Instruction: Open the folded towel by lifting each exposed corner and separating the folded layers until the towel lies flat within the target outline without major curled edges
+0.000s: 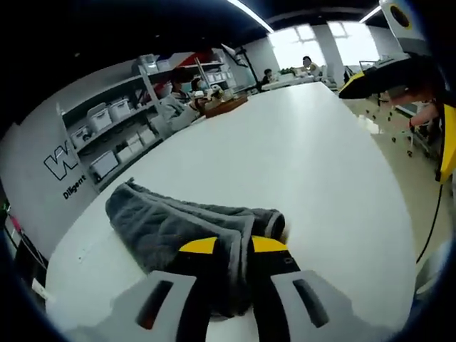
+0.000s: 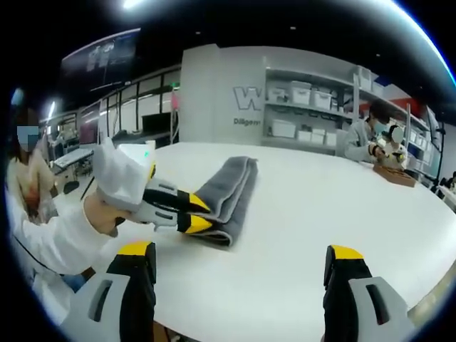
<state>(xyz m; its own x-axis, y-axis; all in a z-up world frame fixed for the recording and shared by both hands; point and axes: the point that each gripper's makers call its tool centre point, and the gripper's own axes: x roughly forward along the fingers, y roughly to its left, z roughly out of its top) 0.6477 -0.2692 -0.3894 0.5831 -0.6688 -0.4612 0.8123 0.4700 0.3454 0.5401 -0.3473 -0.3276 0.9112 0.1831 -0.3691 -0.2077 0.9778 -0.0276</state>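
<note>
**Gripping the folded towel at one end — unfolding barely begun**

Pinching is all I have done so far: my left tongs (image 1: 234,249) are closed on the near end of the grey towel (image 1: 185,221), with the cloth bunched between the two yellow-tipped jaws. In the right gripper view the same left tongs (image 2: 198,214) come in from the left, held by my hand (image 2: 107,210), and their yellow tips bite the corner of the towel (image 2: 228,189) where it meets the white worktop (image 2: 313,214). My right tongs (image 2: 242,256) stand wide apart and hold nothing; they hover above bare worktop, near the towel but not touching it.

The towel lies as a long folded bundle on the worktop (image 1: 306,157), near its edge, with stacked layer edges visible along one side. No layer looks lifted or separated yet, and I cannot make out any target outline on the surface. By my judgement nearly the whole task remains — raising each corner, parting the layers, spreading the cloth flat.

Count: one towel, two tongs, one worktop. Shelves (image 2: 313,107) with storage boxes line the far wall, and a seated person (image 2: 367,135) works at the worktop's far side.
</note>
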